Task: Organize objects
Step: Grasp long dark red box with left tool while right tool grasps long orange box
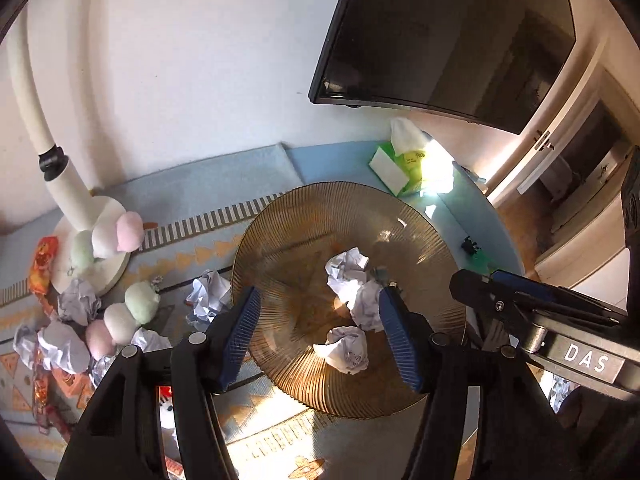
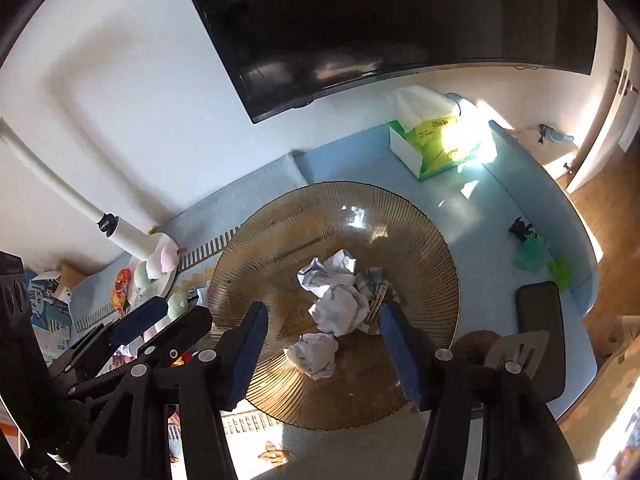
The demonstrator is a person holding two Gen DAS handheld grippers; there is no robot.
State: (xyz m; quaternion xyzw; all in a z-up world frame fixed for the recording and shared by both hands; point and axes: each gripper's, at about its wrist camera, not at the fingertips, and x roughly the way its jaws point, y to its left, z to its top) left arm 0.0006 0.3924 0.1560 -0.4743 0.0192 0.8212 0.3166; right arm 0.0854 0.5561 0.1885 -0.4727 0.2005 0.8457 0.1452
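A ribbed amber glass plate [image 1: 280, 240] [image 2: 416, 248] lies on the blue table and holds crumpled paper balls [image 1: 352, 284] [image 2: 336, 300]; another ball [image 1: 348, 348] [image 2: 314, 354] sits nearer me. My left gripper [image 1: 320, 332] hovers open over the plate with nothing between its blue pads. My right gripper [image 2: 320, 352] is likewise open above the plate, empty. More crumpled paper [image 1: 210, 294] lies left of the plate, beside pastel plush balls [image 1: 128, 312].
A white lamp base [image 1: 96, 240] with plush balls stands at left, with snack wrappers [image 1: 42, 264] near it. A green tissue box [image 2: 436, 144] sits at the back. A dark phone [image 2: 540, 320] and a metal spatula [image 2: 516, 350] lie right. A black screen [image 1: 448, 36] hangs above.
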